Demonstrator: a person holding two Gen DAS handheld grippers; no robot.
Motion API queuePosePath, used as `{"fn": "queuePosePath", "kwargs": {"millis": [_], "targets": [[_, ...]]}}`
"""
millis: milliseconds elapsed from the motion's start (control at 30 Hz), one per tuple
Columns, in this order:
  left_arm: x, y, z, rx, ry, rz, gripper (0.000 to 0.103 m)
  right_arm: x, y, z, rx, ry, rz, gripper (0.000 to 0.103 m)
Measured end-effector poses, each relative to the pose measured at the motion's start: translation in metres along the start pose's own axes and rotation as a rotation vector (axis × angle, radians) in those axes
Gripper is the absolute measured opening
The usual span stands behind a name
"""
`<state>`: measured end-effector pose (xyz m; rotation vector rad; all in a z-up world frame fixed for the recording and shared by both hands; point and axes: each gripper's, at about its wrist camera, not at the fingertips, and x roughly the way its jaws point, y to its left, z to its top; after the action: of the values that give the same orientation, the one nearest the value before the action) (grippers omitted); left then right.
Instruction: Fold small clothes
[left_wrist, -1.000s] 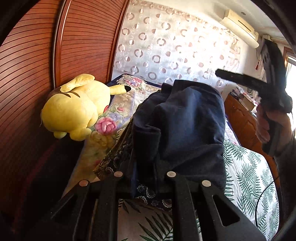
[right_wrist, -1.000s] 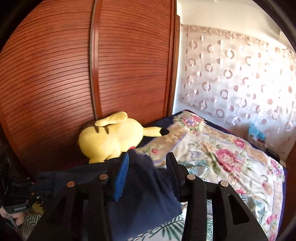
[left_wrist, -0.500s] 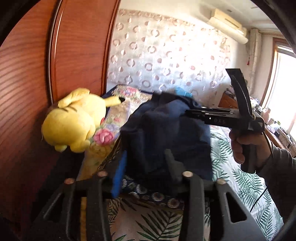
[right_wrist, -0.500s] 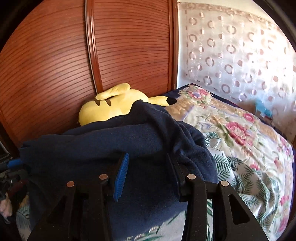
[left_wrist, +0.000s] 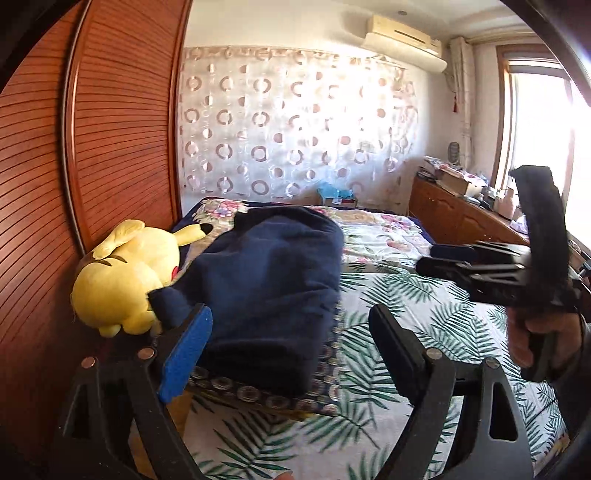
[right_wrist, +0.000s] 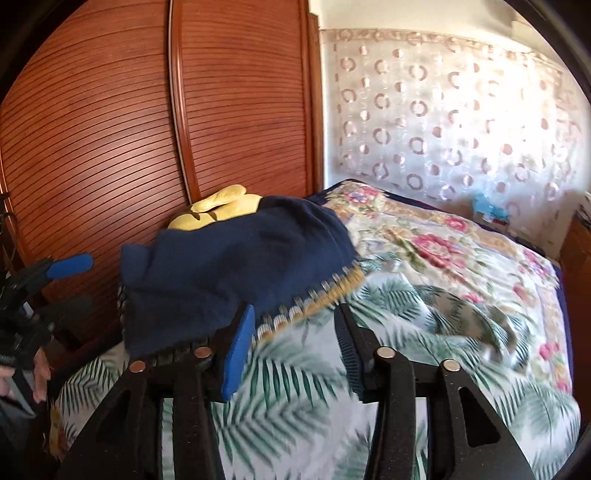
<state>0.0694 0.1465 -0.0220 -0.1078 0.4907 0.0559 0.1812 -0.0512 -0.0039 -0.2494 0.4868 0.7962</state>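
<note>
A folded navy blue garment lies on top of a patterned folded cloth at the left side of the bed; it also shows in the right wrist view. My left gripper is open and empty, its jaws wide apart just in front of the garment. My right gripper is open and empty, just off the garment's right edge. In the left wrist view the right gripper hovers over the bed to the right. In the right wrist view the left gripper is at the far left.
A yellow plush toy lies against the wooden slatted wardrobe, touching the garment's left side. The bed has a palm-leaf sheet and a floral quilt. A wooden dresser stands at the right under the window.
Both grippers have let go of the navy garment, opened and drawn back. The garment now rests on the patterned cloth beside the plush toy.
</note>
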Motion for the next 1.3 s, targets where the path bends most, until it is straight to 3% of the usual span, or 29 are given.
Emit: {"fn": "queuePosePath", "kwargs": {"millis": [67, 333, 733, 900, 1300], "targets": [[-0.002, -0.011, -0.001, 0.006, 0.002, -0.007, 0.087, -0.02, 0.002, -0.011, 0.028, -0.01, -0.016, 0.064], [-0.014, -0.067, -0.001, 0.065, -0.014, -0.062, 0.087, -0.096, 0.015, -0.042, 0.115, -0.078, -0.125, 0.084], [-0.043, -0.125, 0.024, 0.111, -0.076, -0.087, 0.087, -0.2, 0.04, -0.059, 0.235, -0.25, -0.351, 0.084], [-0.047, -0.132, 0.029, 0.097, -0.089, -0.079, 0.087, -0.212, 0.059, -0.065, 0.242, -0.273, -0.406, 0.084], [-0.047, -0.137, 0.029, 0.098, -0.094, -0.085, 0.087, -0.202, 0.069, -0.07, 0.25, -0.266, -0.422, 0.084]]}}
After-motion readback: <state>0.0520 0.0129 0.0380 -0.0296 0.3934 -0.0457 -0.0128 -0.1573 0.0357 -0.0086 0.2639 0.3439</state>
